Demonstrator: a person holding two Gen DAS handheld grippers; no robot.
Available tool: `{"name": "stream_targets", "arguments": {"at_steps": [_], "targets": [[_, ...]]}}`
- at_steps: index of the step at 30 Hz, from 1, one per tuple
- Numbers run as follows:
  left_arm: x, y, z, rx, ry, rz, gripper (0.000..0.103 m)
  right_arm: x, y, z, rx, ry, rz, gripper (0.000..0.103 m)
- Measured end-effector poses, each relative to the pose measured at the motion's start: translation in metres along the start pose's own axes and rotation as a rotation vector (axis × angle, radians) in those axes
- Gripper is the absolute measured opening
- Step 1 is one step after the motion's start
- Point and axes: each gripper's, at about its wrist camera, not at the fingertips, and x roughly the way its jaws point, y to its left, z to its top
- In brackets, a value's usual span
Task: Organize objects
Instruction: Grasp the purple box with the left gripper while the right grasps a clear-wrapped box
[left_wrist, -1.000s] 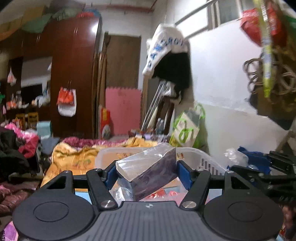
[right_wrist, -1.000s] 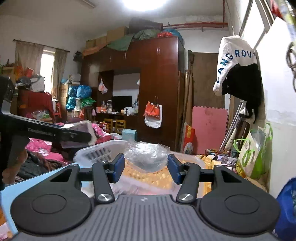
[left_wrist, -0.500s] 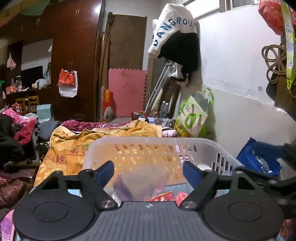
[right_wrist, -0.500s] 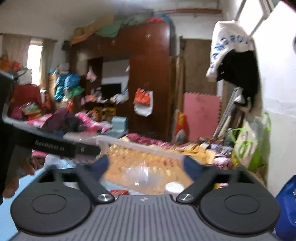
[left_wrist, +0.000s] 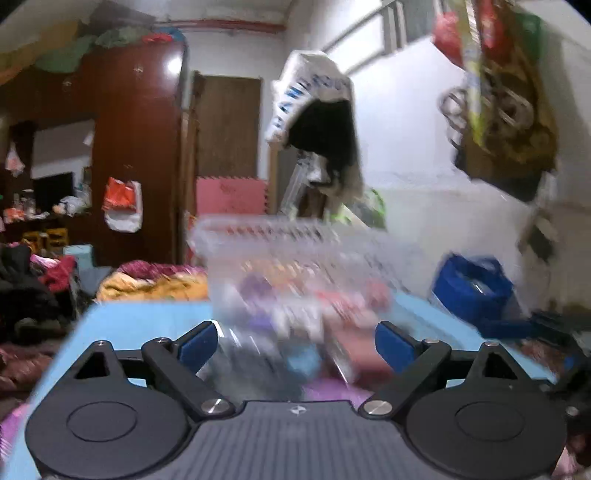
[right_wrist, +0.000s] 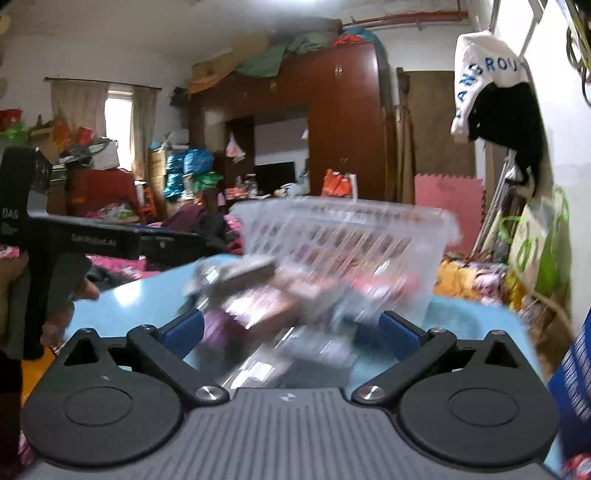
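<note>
Both packets have left the fingers since 1 second ago, and now the left hand-held gripper (left_wrist: 295, 345) and the right hand-held gripper (right_wrist: 291, 326) are spread wide with nothing between their blue pads. Ahead of them the white basket (right_wrist: 343, 240) sits on the light blue surface (left_wrist: 140, 321). Blurry packets (right_wrist: 258, 306) lie piled in front of the basket and in it. Everything close looks smeared.

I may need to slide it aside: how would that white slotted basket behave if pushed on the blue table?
The white slotted basket looks like thin plastic, so probably light and a bit flexible. It holds packets, which likely steadies it. On the smooth blue table it should slide rather than tip, if pushed low.
</note>
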Motion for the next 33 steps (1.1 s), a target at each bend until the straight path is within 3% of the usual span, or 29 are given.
{"name": "stream_targets", "arguments": {"at_steps": [6, 8, 10, 22, 24, 26, 33], "targets": [[0.011, -0.016, -0.023, 0.055, 0.049, -0.015, 0.094, 0.021, 0.007, -0.016, 0.012, 0.071, 0.043, 0.099], [0.015, -0.016, -0.027, 0.050, 0.052, 0.000, 0.094, 0.024, 0.010, -0.021, 0.009, 0.077, 0.026, 0.087], [0.019, -0.015, -0.031, 0.044, 0.069, -0.007, 0.094, 0.026, 0.006, -0.023, 0.021, 0.089, 0.035, 0.050], [0.044, -0.041, -0.034, 0.100, 0.146, 0.007, 0.094, -0.008, -0.015, -0.029, 0.059, 0.026, -0.011, 0.049], [0.043, -0.042, -0.037, 0.112, 0.143, 0.011, 0.088, -0.010, -0.018, -0.028, 0.064, 0.017, -0.016, 0.049], [0.040, -0.039, -0.037, 0.099, 0.127, 0.034, 0.066, -0.009, -0.021, -0.028, 0.066, 0.014, -0.019, 0.049], [0.018, -0.021, -0.044, 0.049, 0.075, 0.033, 0.066, -0.013, -0.025, -0.028, 0.074, 0.006, -0.025, 0.049]]}}
